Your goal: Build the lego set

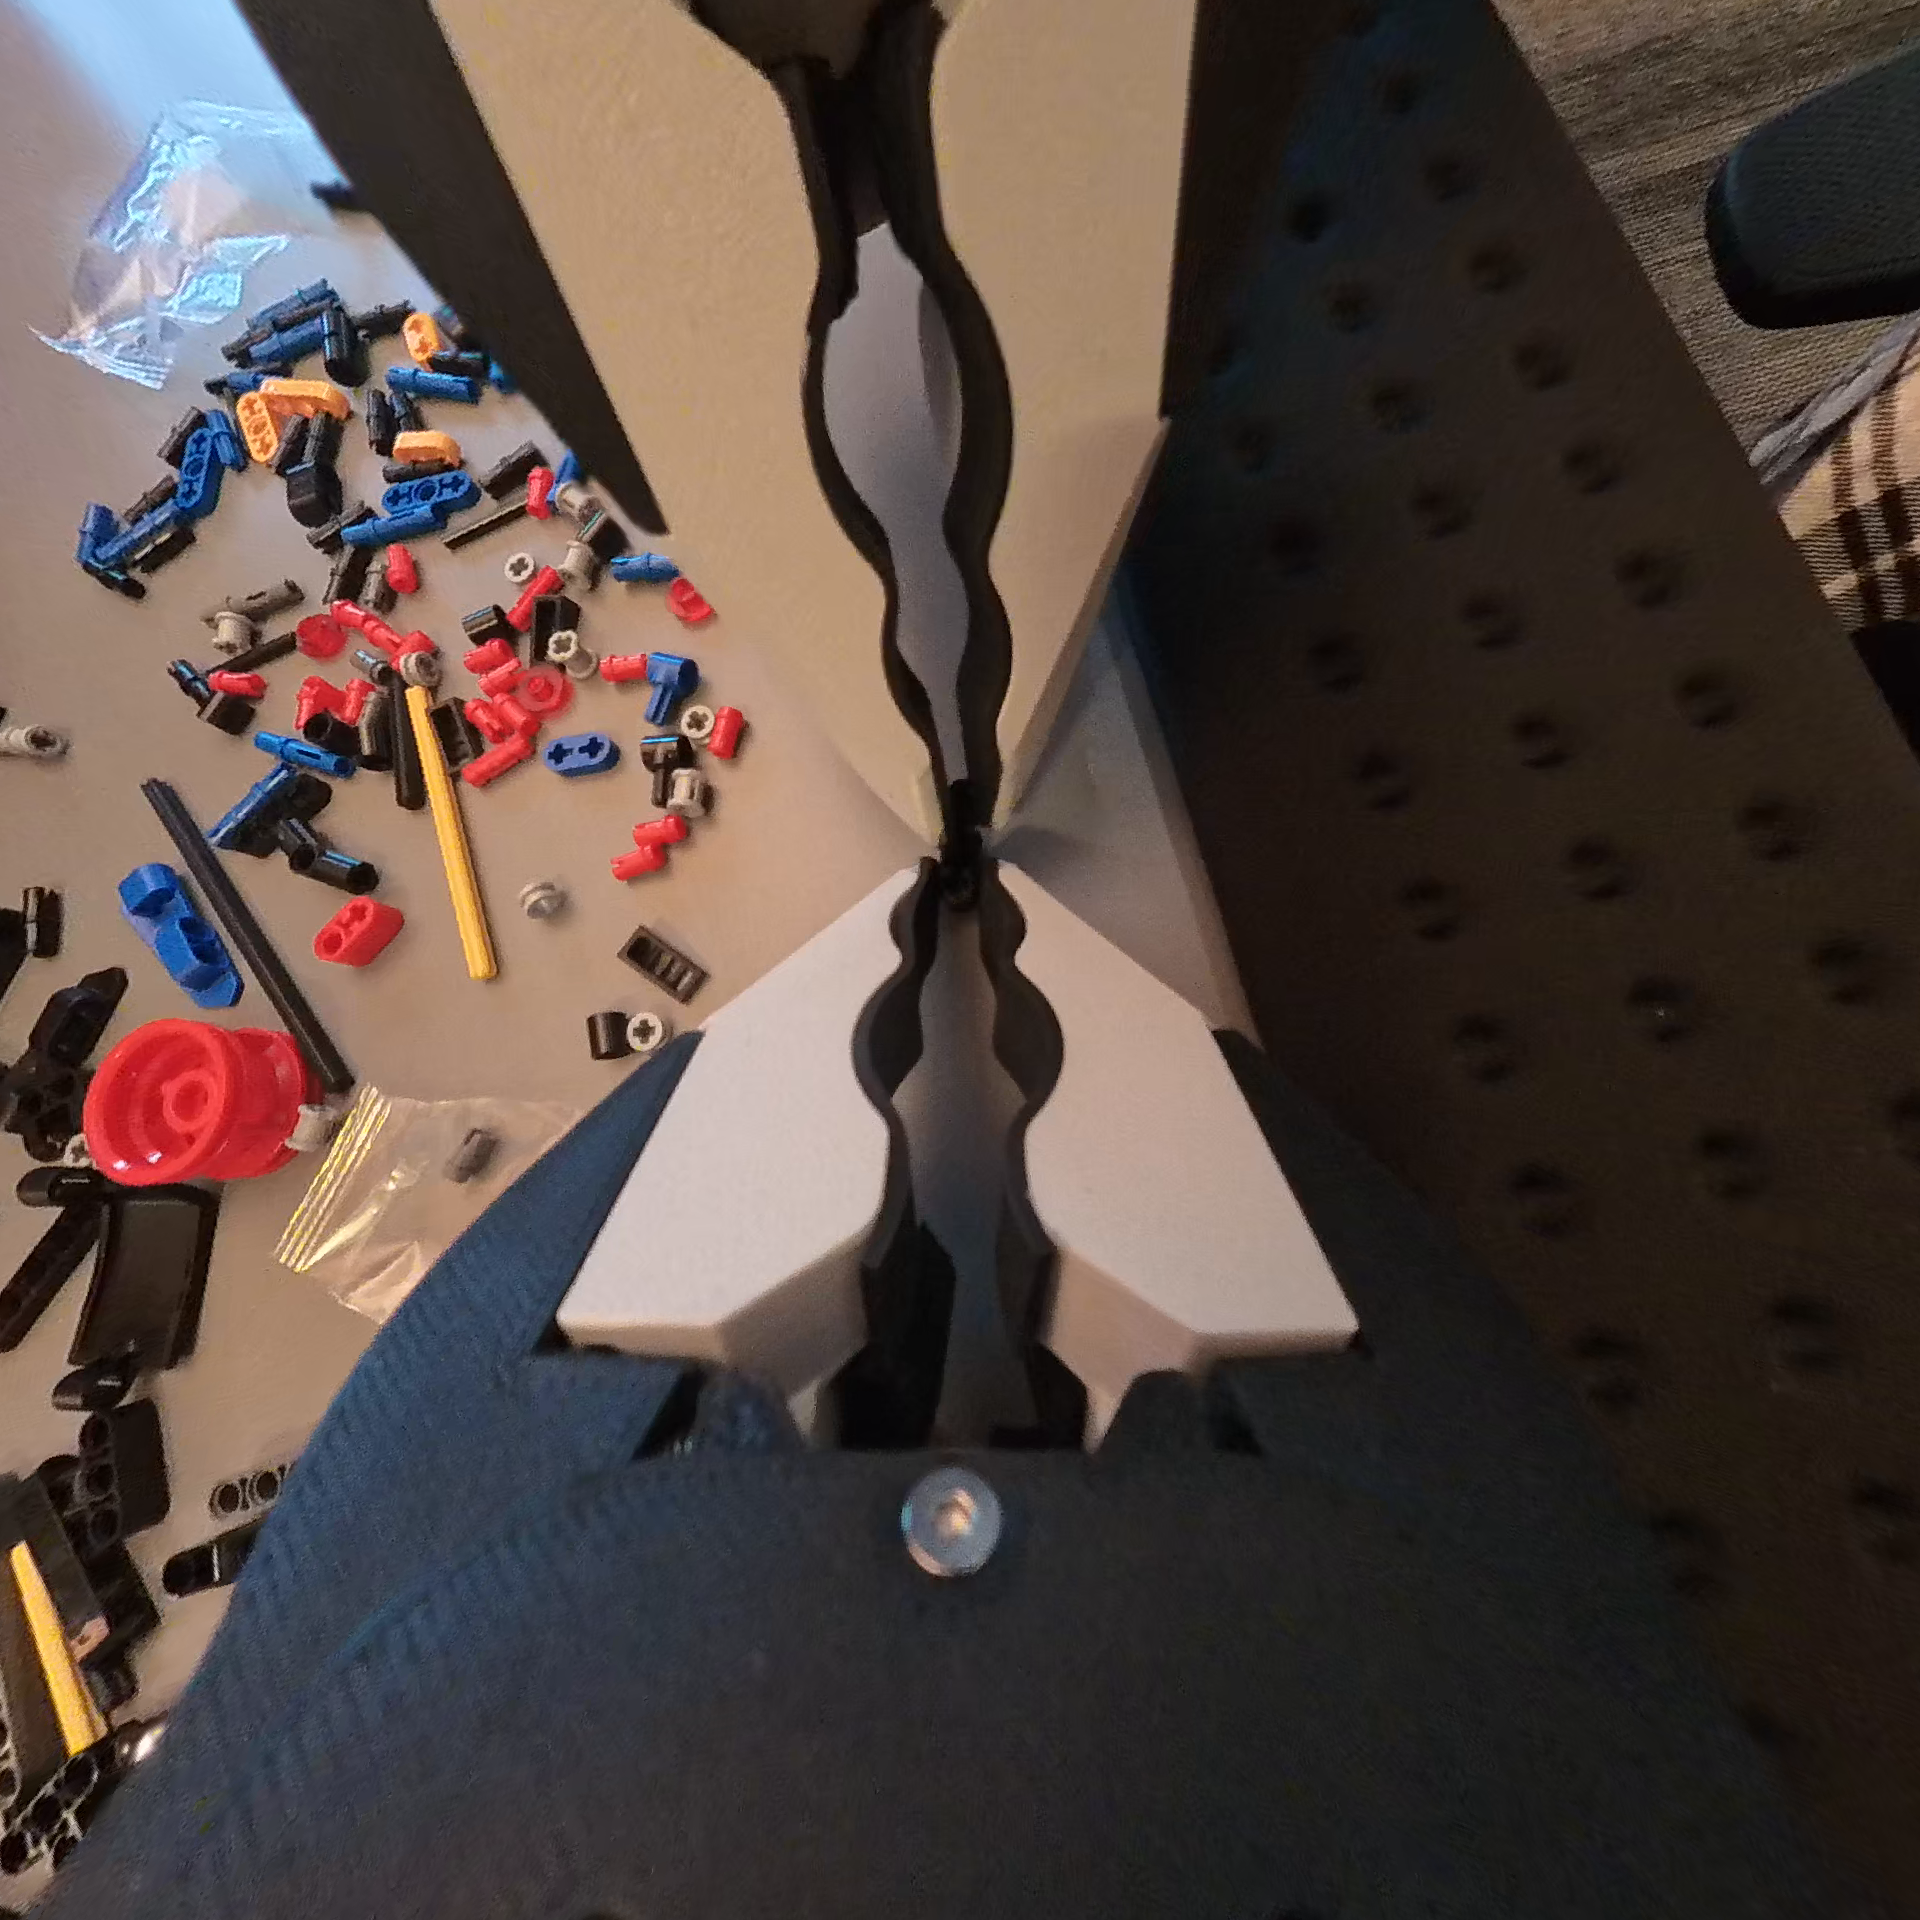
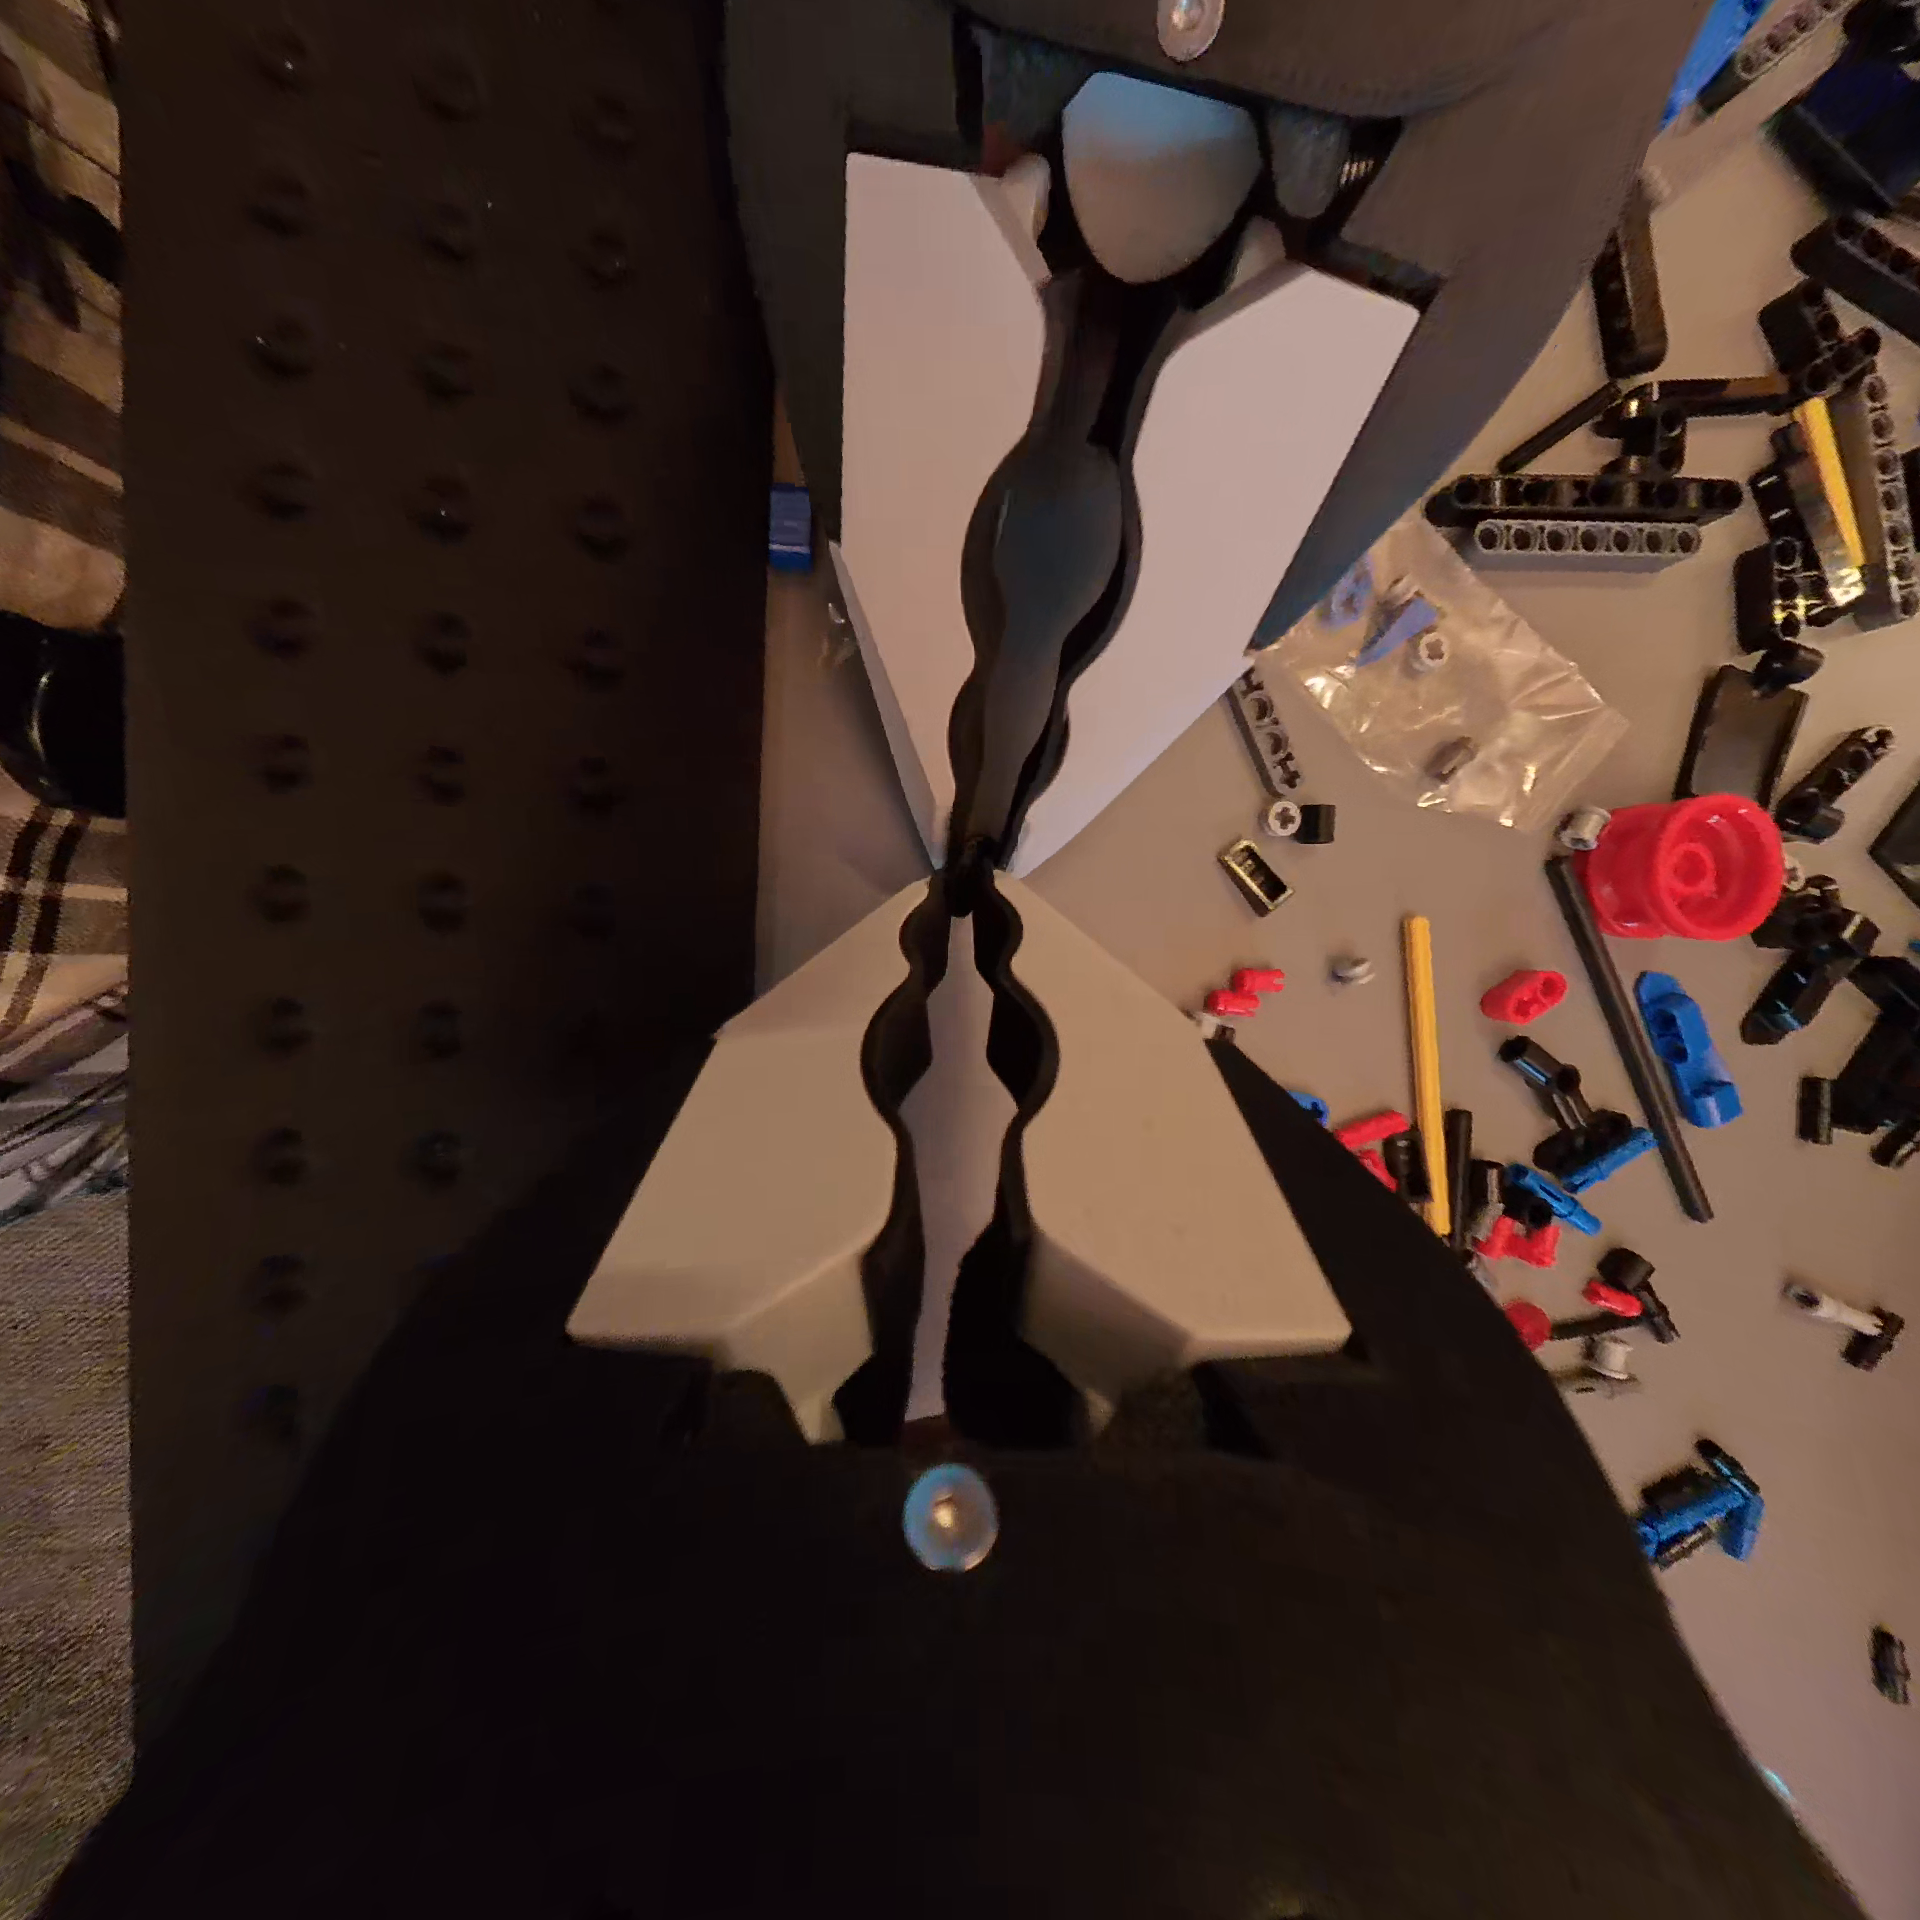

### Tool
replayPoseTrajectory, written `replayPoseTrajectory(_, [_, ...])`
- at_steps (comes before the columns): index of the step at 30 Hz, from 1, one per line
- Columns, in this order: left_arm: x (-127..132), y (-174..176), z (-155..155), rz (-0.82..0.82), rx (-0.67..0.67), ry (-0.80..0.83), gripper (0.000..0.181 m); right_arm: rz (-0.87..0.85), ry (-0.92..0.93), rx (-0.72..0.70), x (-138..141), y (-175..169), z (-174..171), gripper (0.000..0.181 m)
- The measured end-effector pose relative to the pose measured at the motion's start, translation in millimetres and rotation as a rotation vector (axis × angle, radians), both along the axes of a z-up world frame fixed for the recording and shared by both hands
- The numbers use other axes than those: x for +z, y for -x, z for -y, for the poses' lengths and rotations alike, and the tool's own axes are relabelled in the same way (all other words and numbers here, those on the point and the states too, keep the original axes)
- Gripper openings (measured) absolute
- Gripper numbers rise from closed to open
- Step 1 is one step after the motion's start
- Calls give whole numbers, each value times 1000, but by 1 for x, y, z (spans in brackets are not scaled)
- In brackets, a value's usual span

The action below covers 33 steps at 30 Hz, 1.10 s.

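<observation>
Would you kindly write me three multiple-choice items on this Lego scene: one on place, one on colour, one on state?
1. Where is the wheel?
A. on the table
B. inside a bag
C. in a hand-held gripper

2. What colour is the wheel?
A. yellow
B. red
C. orange

3. What state is the left hand-held gripper in?
A. wide open
B. shut on a small black piece
C. shut on a yellow axle

Answers:
1 A: the wheel rests on the table by the black axle.
2 B: it is plainly red.
3 B: the left hand-held gripper pinches the piece at its tips.
</observation>
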<state>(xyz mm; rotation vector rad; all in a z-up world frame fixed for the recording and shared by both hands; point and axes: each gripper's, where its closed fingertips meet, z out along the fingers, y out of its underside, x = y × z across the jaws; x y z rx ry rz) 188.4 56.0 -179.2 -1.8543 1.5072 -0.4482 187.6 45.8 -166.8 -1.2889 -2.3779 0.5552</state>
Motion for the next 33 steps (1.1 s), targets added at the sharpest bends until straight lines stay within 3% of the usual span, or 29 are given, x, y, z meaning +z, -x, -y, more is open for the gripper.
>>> replayPoseTrajectory(8, [-1, 0, 0, 11, 2, 26, 7, 98, 102, -3, -5, 2, 0, 4])
replayPoseTrajectory(13, [-1, 0, -1, 19, 5, 31, 7, 26, 136, -44, -1, 2, -4, 14])
replayPoseTrajectory(17, [-1, 0, -1, 30, 5, 42, 7, -39, 102, -57, 6, 1, -2, 1])
replayPoseTrajectory(24, [-1, -1, -1, 28, 6, 41, 7, -5, 30, -43, 4, 2, -2, 0])
replayPoseTrajectory(33, [-2, 0, -2, 24, 0, 43, 7, 64, 182, -76, 1, 2, -3, 0])
